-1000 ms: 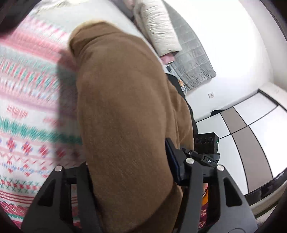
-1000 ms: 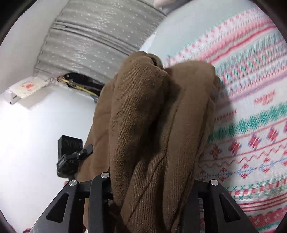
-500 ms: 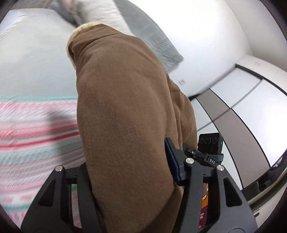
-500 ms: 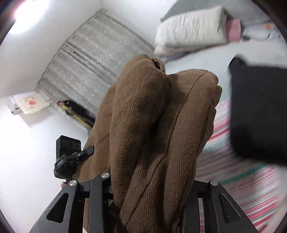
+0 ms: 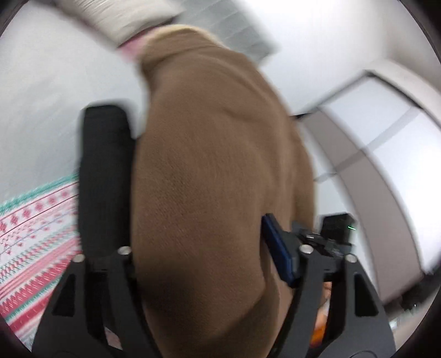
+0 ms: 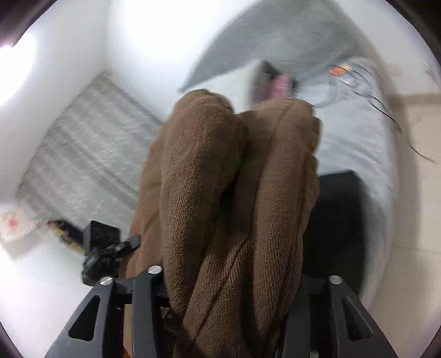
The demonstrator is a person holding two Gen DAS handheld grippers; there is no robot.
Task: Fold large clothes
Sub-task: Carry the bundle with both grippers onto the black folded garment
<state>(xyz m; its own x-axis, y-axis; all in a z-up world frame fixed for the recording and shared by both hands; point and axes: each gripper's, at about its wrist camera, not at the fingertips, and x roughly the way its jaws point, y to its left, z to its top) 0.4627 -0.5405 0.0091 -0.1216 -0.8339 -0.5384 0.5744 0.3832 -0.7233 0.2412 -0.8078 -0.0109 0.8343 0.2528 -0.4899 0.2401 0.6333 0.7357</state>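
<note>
A thick brown knitted garment (image 5: 215,170) fills the left wrist view, bunched between the jaws of my left gripper (image 5: 204,247), which is shut on it. In the right wrist view the same brown garment (image 6: 234,192) hangs in two thick folds between the jaws of my right gripper (image 6: 234,272), also shut on it. Both grippers hold it up above the bed. The fingertips are hidden by the cloth. The other gripper shows in each view, at the garment's far side (image 5: 336,234) (image 6: 102,247).
A patterned red, green and white blanket (image 5: 33,236) lies on the bed at lower left. A folded black garment (image 5: 104,176) (image 6: 336,220) lies on the grey sheet (image 6: 352,143). A pillow (image 5: 124,16), grey headboard (image 6: 275,35), curtain (image 6: 82,143) and wardrobe doors (image 5: 386,165) surround it.
Both grippers have lifted and swung with the brown garment held; the patterned blanket has dropped out of the right view, and the black garment and far end of the bed have come into view.
</note>
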